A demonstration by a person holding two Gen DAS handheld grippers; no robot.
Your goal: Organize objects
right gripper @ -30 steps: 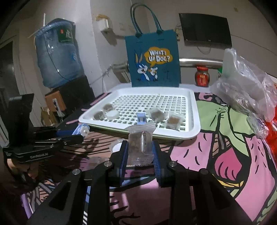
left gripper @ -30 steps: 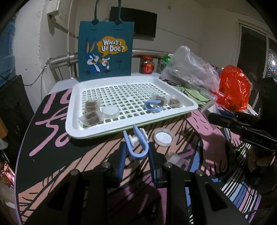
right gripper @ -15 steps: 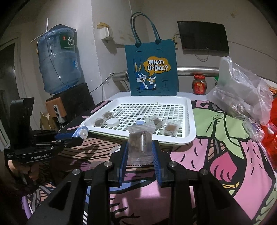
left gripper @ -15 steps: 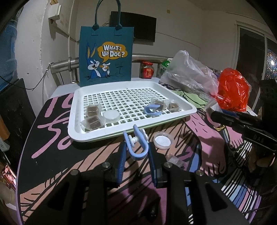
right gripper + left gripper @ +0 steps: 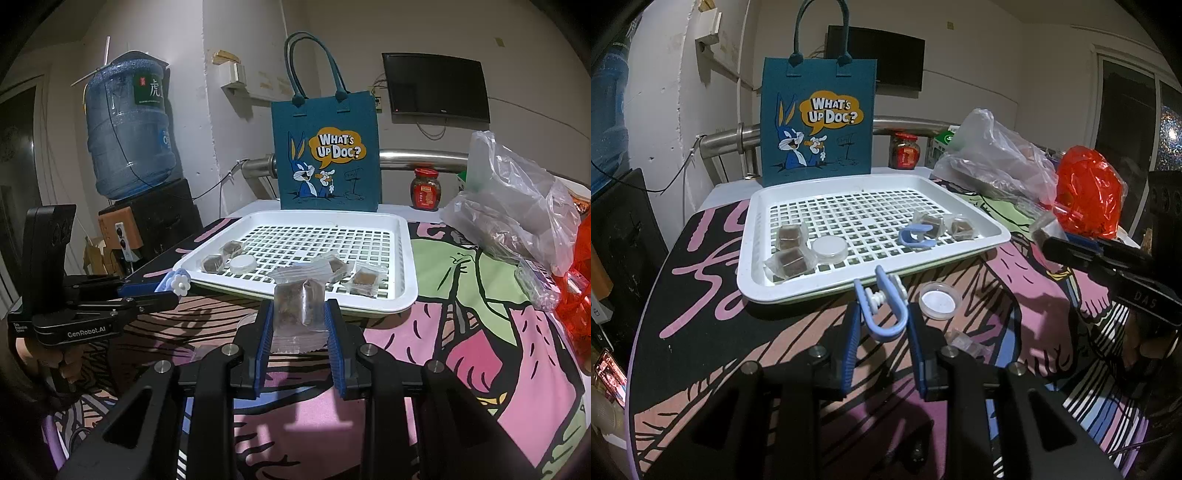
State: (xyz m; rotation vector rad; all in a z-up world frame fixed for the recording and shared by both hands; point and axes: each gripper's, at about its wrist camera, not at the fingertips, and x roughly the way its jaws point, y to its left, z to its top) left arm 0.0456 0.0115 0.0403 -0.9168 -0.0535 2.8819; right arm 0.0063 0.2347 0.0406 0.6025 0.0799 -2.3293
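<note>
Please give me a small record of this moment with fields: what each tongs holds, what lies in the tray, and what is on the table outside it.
left tongs: shut on a light blue plastic clip with white screw
right tongs: shut on a clear wrapped brown snack packet
white perforated plastic tray: four wrapped brown cubes, one white round lid, one blue clip
patterned tablecloth outside tray: clear round lid near the tray's front edge
behind tray: teal felt "What's Up Doc?" bag, upright
</note>
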